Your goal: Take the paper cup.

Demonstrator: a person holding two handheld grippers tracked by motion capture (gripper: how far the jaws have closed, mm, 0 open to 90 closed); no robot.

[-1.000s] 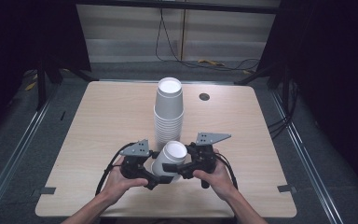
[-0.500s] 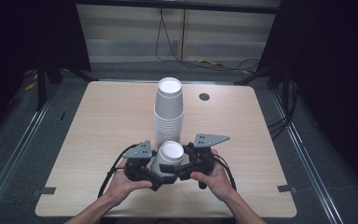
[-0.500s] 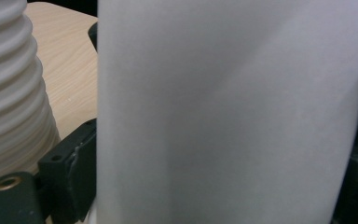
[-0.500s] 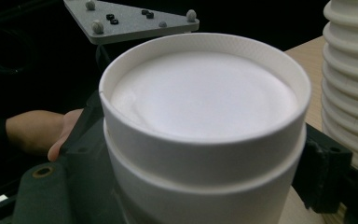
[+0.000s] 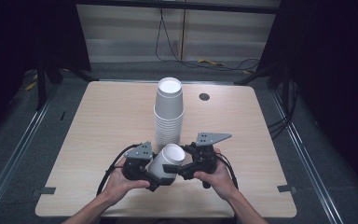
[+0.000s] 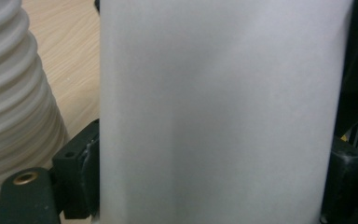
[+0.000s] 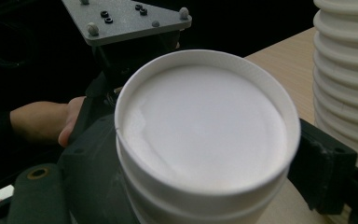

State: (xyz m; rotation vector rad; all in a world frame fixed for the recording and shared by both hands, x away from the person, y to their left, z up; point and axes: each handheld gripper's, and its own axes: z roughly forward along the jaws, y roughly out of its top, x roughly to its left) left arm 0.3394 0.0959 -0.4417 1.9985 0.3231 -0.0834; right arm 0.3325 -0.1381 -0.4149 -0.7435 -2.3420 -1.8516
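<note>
Matt white paper cup (image 5: pixel 167 161) with smooth rolled rim, ribbed white paper cup stack (image 5: pixel 168 112), pale wood-grain table (image 5: pixel 98 121) at lower centre, matt black plastic jaws, dull grey metal plate (image 7: pixel 126 18)

White cup (image 6: pixel 214 112) cropped at top and bottom, hiding the left tongs' (image 5: pixel 161 179) tips; cup stack (image 7: pixel 345 79) cropped at right.

White paper cup (image 7: pixel 205 140) close up, open mouth facing the camera, a second rim nested just beneath. Black jaws of the right tool (image 7: pixel 200 186) pressed against both sides of it. Stack of ribbed white cups (image 7: pixel 347 70) on the wooden surface (image 7: pixel 284 60). Behind, the left tool (image 7: pixel 121 51) under its grey plate, gripped by a hand (image 7: pixel 42 122).
</note>
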